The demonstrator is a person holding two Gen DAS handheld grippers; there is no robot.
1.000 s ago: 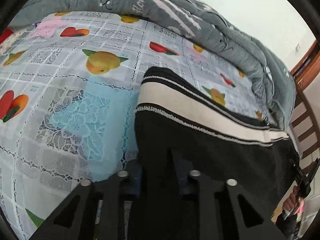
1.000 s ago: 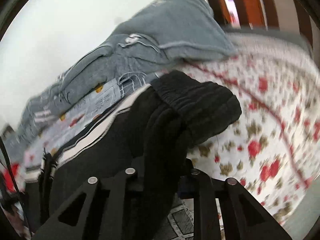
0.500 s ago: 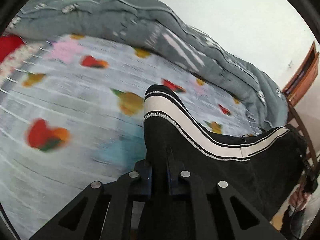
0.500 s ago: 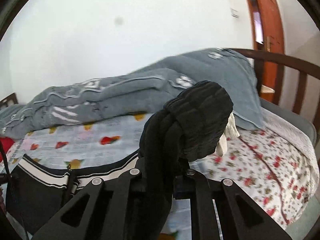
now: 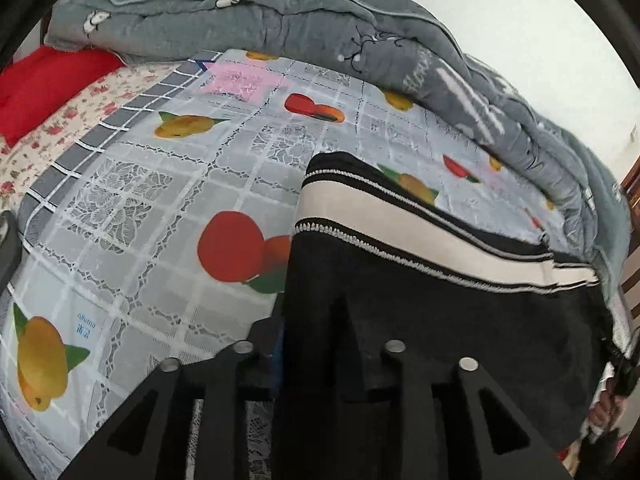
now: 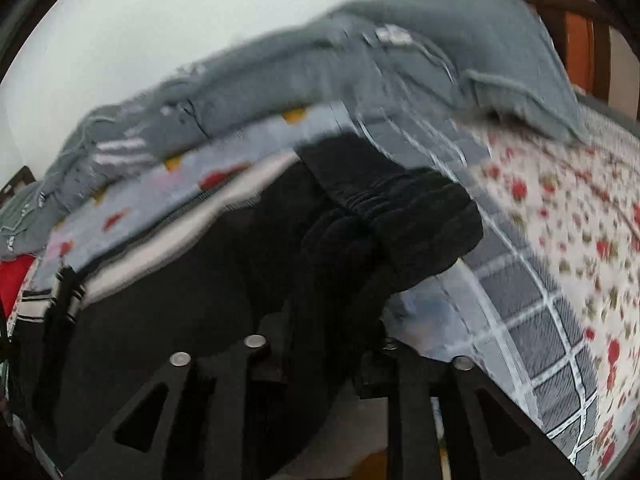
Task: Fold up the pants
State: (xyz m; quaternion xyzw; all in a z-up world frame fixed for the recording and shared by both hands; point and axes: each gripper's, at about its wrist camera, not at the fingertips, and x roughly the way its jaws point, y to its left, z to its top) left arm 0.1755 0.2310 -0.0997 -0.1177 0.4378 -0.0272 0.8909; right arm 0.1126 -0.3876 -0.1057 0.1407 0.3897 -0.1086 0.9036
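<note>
I am working over a bed [image 5: 132, 80] whose flowered sheet is showing at its edges. A fruit-printed plastic cloth [image 5: 168, 216] is covering most of it, with a grey checked border running along its edge [image 6: 532, 320]. A thick grey quilt [image 5: 320, 28] is lying bunched along the far side against the white wall, and it is crowding the back edge of the cloth. A red pillow [image 5: 44, 84] is sitting at one end of the bed, well apart from my work.

The black pants [image 5: 420, 292] are lying stretched across the fruit cloth between my two tools, their cream side stripe [image 5: 392, 220] facing up. The hem end is near my left gripper [image 5: 320, 344]. Its jaws are opening, with the black cloth still lying between them; the fingers are standing clear of it on the left side, so I am no longer pinching it.

My right gripper [image 6: 320, 356] is at the bunched, gathered waistband [image 6: 400, 216], which is humped up over the checked border. Its jaws are opening too, with a thick fold of fabric filling the gap; that view is blurred, and I cannot tell whether the pads are pressing it.

At the far right of the left view, my other hand [image 5: 604, 408] is showing beyond the pants.
</note>
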